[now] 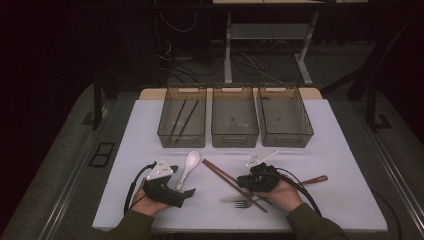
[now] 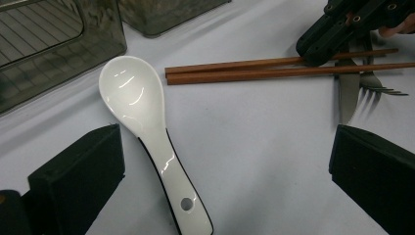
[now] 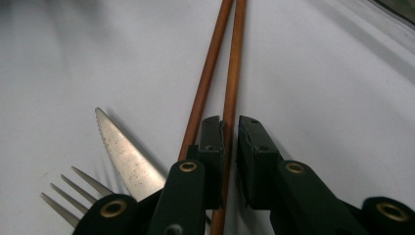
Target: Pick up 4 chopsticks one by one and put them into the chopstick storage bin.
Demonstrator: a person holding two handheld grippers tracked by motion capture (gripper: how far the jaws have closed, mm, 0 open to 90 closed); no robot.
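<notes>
White spoon (image 2: 147, 127), reddish-brown chopsticks (image 2: 254, 71), silver fork (image 3: 73, 193).

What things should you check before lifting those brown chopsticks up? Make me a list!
1. Right gripper closed around a chopstick: ok, its jaws pinch one stick of the brown chopsticks.
2. Both sticks caught: not ok, the other stick lies outside the jaws.
3. Knife and fork out of the way: not ok, both lie right beside the jaws.
4. Left gripper out of the way: ok, it is open over the white spoon, apart from the sticks.
5. Bin to drop into: ok, the left bin already holds dark chopsticks; the middle bin looks empty.
</notes>
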